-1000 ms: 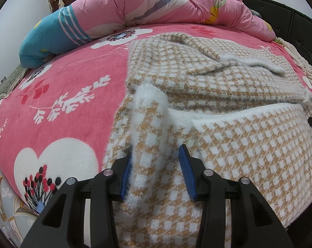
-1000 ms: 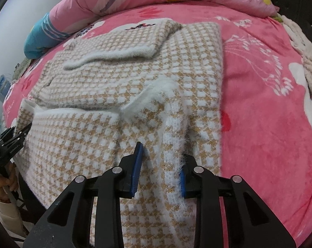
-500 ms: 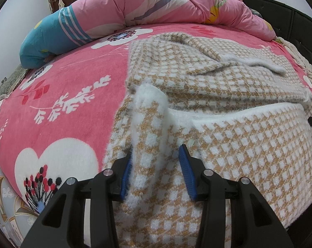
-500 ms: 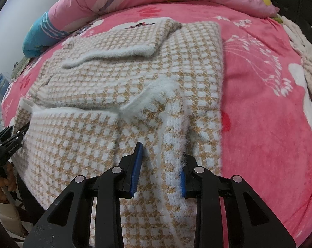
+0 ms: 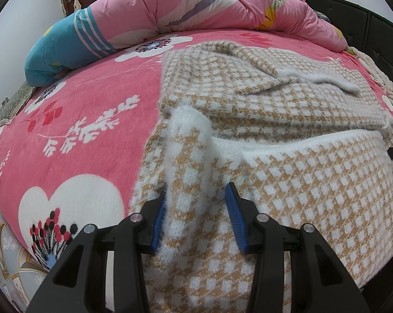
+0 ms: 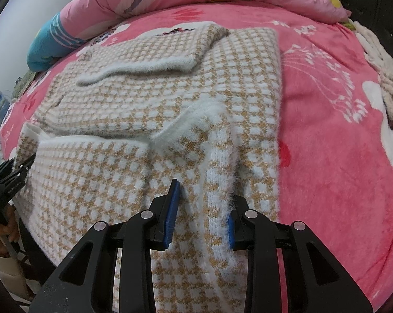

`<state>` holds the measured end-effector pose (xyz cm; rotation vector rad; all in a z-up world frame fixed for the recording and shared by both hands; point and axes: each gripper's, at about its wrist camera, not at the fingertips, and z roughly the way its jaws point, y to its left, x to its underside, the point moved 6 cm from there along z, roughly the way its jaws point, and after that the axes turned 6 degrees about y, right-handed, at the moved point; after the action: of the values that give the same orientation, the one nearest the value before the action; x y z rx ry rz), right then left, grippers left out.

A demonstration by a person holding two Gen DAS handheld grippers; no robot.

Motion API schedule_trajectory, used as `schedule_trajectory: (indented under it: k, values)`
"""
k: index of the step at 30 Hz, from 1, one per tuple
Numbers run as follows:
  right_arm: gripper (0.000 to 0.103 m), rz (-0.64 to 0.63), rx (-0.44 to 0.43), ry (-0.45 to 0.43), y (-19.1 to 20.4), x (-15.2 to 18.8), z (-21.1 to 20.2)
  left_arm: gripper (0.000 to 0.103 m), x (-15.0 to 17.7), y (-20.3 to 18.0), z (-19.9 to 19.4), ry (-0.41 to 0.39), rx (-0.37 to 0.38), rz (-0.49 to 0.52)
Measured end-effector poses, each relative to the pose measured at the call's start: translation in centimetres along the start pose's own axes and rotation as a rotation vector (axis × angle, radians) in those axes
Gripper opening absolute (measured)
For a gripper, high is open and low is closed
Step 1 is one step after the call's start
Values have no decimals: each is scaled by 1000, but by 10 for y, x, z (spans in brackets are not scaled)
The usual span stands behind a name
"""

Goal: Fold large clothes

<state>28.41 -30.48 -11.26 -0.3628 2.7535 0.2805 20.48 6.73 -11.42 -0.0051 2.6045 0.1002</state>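
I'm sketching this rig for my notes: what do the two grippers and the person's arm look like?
Both the left gripper and right gripper are matte black, with triangular cut-outs, silver screws and ribbed blue pads. The person's hand shows a cream sleeve.

Colours and patterns
Sweater (image 5: 287,182) tan-white check; blanket (image 5: 79,109) pink, white flowers; quilt (image 5: 196,2) pink, teal striped end.

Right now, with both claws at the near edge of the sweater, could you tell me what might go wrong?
1. Each claw, left and right, has its jaws apart around a ridge of the sweater; if they close shallowly, the fuzzy knit could slip out.
2. The sleeve lies loosely folded on top; a quick lift may undo it.
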Motion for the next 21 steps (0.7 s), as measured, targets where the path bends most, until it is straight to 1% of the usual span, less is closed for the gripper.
schedule_trajectory:
  k: [21]
  values:
    - [29, -9, 22, 2, 3, -3, -1, 42, 0, 0, 1, 0, 1, 1]
